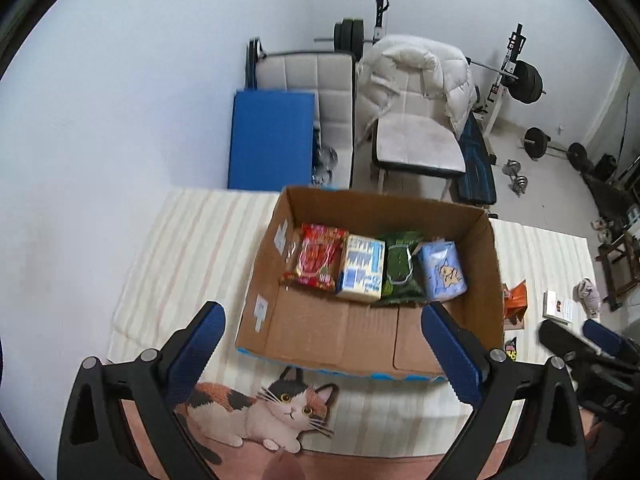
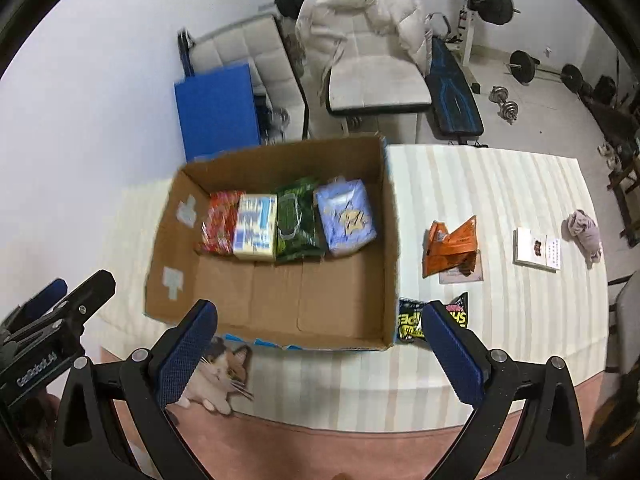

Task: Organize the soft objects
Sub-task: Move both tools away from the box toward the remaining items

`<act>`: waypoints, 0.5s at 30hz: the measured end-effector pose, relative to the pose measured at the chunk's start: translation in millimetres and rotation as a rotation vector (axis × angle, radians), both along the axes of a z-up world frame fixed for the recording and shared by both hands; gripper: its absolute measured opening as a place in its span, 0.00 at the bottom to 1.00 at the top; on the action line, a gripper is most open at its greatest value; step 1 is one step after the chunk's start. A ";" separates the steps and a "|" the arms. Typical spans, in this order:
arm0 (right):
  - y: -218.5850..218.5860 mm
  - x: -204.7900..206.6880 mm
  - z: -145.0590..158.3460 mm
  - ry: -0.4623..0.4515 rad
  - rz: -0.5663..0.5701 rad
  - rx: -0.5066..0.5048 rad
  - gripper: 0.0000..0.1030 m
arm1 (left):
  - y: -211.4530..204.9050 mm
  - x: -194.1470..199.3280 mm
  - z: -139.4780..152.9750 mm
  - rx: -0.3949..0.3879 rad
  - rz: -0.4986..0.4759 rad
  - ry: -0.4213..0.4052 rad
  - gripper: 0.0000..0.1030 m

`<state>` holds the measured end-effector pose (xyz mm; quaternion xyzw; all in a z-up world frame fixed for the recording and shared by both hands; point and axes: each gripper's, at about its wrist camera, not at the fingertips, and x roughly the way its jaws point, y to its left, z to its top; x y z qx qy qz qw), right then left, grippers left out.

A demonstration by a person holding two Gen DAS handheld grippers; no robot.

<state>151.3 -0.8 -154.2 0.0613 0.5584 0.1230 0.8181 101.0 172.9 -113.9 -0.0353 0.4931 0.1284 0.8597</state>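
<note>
Brown cardboard box (image 2: 276,292) sits open on my striped bed cover (image 2: 500,184), and four soft packs lie in a row along its far wall. From left to right they are a red snack bag (image 2: 220,224), a yellow and blue pack (image 2: 256,228), a dark green pack (image 2: 298,220) and a light blue pack (image 2: 346,216). They touch each other side by side. The near half of the box floor is bare.

My left gripper (image 1: 322,344) hangs over the near edge of the box. Its jaws are spread wide and hold nothing. My right gripper (image 2: 320,340) hangs over the near right corner of the box. Its jaws are spread wide too, with nothing between them.

Just outside the box, by its near right corner, lies a black and yellow snack bag (image 2: 434,320). It is right by my right gripper's far finger, partly behind it. An orange bag (image 2: 452,246) lies further out on the cover, on top of a flat card (image 2: 474,274). Well to the right is a white booklet (image 2: 536,254), and beside it a small grey-pink cloth lump (image 2: 586,232).

A picture of a calico cat (image 1: 276,408) is printed on the cover near my left gripper. Behind the bed are a blue mat (image 2: 218,112), a chair with a white puffy coat (image 2: 360,12) on it, and some barbell weights (image 2: 494,2).
</note>
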 end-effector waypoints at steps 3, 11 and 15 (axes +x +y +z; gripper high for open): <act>-37.6 -4.4 10.6 -0.087 -0.040 0.060 1.00 | -33.4 3.8 4.7 0.022 -0.040 -0.005 0.98; -153.7 13.9 -14.1 0.014 0.010 -0.088 1.00 | -157.8 15.2 -47.4 -0.226 -0.151 0.195 0.98; -213.7 32.2 -40.9 0.098 0.076 -0.207 1.00 | -200.5 23.1 -115.6 -0.461 -0.058 0.377 0.98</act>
